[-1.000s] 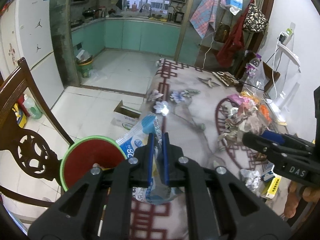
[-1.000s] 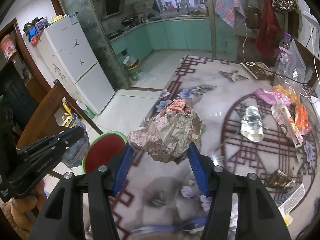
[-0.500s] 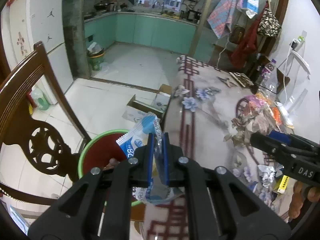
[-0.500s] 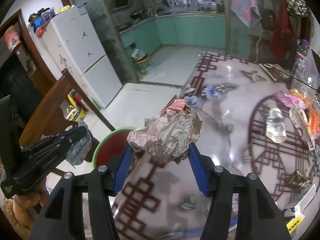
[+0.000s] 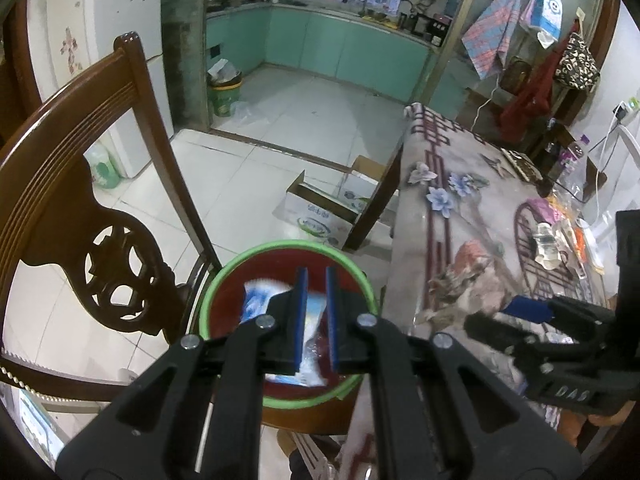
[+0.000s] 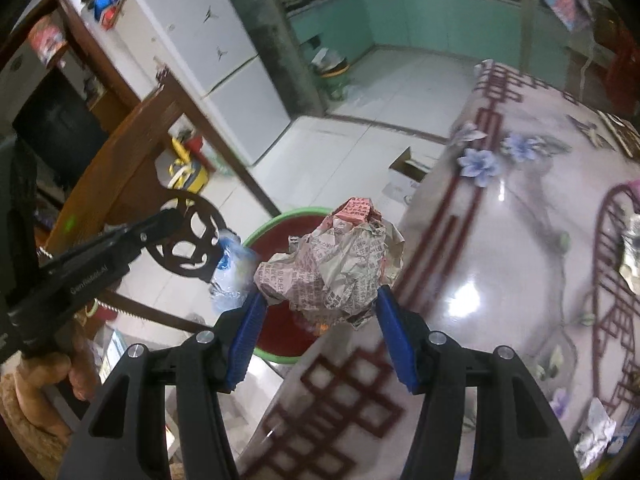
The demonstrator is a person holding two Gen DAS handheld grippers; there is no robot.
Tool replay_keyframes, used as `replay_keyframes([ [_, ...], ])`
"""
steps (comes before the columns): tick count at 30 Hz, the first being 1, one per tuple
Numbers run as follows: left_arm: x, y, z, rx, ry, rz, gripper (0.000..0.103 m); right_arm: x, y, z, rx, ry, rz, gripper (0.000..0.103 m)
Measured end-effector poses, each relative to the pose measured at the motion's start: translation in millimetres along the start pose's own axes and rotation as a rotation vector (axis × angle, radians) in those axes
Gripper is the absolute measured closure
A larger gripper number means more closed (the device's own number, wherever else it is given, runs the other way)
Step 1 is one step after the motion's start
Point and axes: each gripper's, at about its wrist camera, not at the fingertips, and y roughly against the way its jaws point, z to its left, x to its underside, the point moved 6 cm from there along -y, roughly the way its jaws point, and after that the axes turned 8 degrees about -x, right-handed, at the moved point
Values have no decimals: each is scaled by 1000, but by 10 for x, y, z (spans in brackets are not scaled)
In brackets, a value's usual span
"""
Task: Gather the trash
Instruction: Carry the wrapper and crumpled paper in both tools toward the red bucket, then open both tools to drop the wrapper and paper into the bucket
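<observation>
Left gripper [image 5: 316, 320] hangs right over the red bin [image 5: 280, 398] with the green rim, its blue pads parted a little, and the blue-and-white wrapper [image 5: 260, 304] shows blurred below and between them, over the bin's red inside; whether the pads touch it I cannot tell from this view. In the right wrist view the same wrapper [image 6: 232, 276] sits at the tip of that gripper, above the bin's near-left rim. Right gripper [image 6: 320, 320] is clamped on a crumpled ball of printed paper [image 6: 336, 268], one blue pad on each side, held at the edge of the surface [image 6: 500, 280] and partly over the bin [image 6: 280, 350]. The bin stands on the floor just beside the surface's edge, with the carved wooden chair [image 5: 80, 200] on its other side. Beyond the bin, an open cardboard box [image 5: 328, 208] lies on the floor tiles. More scraps and a crushed bottle [image 5: 546, 244] lie on the surface, well away from the bin.
</observation>
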Motion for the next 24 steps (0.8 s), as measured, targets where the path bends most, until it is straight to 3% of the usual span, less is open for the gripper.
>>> replay_keyframes([
  [10,-51,-146,278,-1,44,16,94,-32,-499,182,14,64,95,48],
  [12,-75,-138,327,-8,60,8,93,-41,-549,201,14,74,104,42],
  [13,-81,-137,350,-8,68,8,88,-44,-580,211,9,78,111,40],
  [14,-88,-134,365,-11,74,7,70,-46,-608,219,11,82,115,35],
  [16,-97,-108,404,-14,97,-4,55,-57,-619,231,18,86,107,34],
  [24,-65,-27,272,-12,78,-11,54,-56,-349,167,24,76,57,34],
])
